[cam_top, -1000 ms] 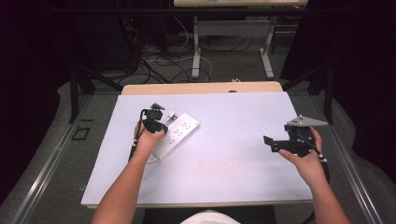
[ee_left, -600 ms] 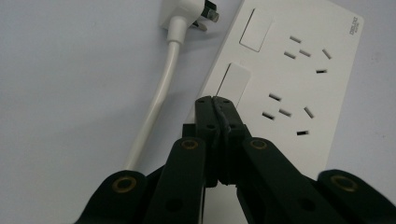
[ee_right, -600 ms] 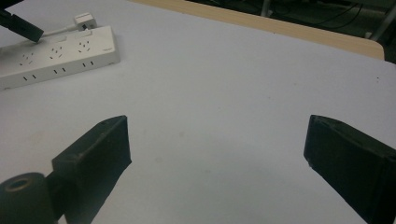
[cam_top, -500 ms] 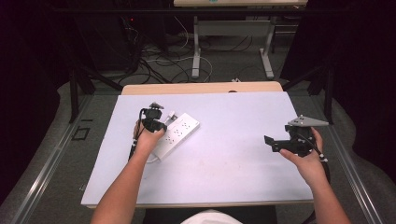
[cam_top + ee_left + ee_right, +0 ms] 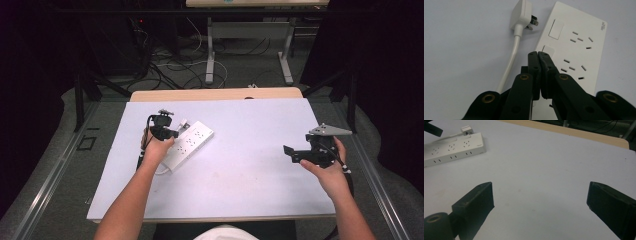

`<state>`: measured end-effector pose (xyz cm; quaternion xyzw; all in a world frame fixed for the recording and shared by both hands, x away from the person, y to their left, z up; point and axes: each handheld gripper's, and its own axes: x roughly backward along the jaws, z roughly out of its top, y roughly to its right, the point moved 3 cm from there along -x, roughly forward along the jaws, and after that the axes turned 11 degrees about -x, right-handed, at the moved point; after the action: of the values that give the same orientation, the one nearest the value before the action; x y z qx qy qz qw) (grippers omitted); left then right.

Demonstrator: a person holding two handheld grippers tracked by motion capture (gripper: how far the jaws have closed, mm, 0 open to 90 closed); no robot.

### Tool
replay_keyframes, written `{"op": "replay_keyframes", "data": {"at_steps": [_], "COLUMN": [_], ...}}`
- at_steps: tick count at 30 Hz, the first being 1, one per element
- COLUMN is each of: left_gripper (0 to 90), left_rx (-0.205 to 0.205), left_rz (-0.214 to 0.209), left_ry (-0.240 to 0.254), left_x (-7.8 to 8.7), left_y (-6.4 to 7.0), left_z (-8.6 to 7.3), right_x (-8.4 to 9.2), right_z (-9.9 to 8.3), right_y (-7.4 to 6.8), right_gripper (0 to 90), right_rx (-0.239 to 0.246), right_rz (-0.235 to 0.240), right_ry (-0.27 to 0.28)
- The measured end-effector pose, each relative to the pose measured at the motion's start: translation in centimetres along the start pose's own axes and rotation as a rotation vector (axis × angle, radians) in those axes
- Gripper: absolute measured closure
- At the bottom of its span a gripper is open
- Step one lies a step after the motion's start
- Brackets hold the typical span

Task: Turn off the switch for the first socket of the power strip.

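Observation:
A white power strip point(image 5: 192, 141) lies on the left half of the white table point(image 5: 250, 170), its cable and white plug point(image 5: 522, 15) loose beside it. My left gripper point(image 5: 167, 131) hovers at the strip's near end. In the left gripper view its jaws are pressed together with nothing between them, and the left gripper's point(image 5: 538, 53) tips sit at the edge of a white rocker switch point(image 5: 549, 51) on the power strip point(image 5: 574, 47). My right gripper point(image 5: 290, 152) is held over the table's right side, far from the strip. The right gripper point(image 5: 539, 195) stands open over bare table.
The power strip point(image 5: 454, 150) and its plug point(image 5: 466, 130) lie far off in the right gripper view. A wooden strip point(image 5: 215, 94) borders the table's far edge. Beyond it are cables and metal desk legs point(image 5: 210, 55) on the floor. Rails run along both table sides.

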<state>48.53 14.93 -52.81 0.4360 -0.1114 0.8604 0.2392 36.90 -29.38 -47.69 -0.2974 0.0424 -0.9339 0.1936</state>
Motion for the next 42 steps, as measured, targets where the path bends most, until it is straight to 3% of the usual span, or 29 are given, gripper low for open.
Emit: {"op": "replay_keyframes", "data": {"at_steps": [2,9,10,18,35,42], "left_gripper": [87.9,85.1,84.3,78.8,57.1,48.3], "left_rx": [-0.02,-0.015,-0.033,-0.045,-0.084,-0.106], "left_rz": [0.0,-0.004,-0.005,-0.006,-0.002,-0.023], "left_ry": [0.013,0.065,0.067,0.097,0.174,0.197], "left_x": [0.2,0.8,0.9,1.6,3.1,3.6], "left_y": [0.0,0.3,0.2,0.3,0.8,1.6], "left_z": [0.1,0.2,0.2,0.2,0.2,0.4], "right_x": [0.0,0.0,0.0,0.1,0.2,0.3], "right_z": [0.0,0.0,0.0,0.0,0.1,0.1], "right_y": [0.0,0.0,0.0,-0.2,-0.1,-0.2], "right_gripper": [6.7,6.7,6.7,6.7,6.7,6.7], "right_rx": [-0.002,-0.001,-0.001,-0.012,0.004,-0.009], "right_rz": [-0.001,-0.001,0.0,0.002,-0.001,-0.001], "right_ry": [-0.002,0.001,-0.002,0.001,-0.003,-0.004]}}
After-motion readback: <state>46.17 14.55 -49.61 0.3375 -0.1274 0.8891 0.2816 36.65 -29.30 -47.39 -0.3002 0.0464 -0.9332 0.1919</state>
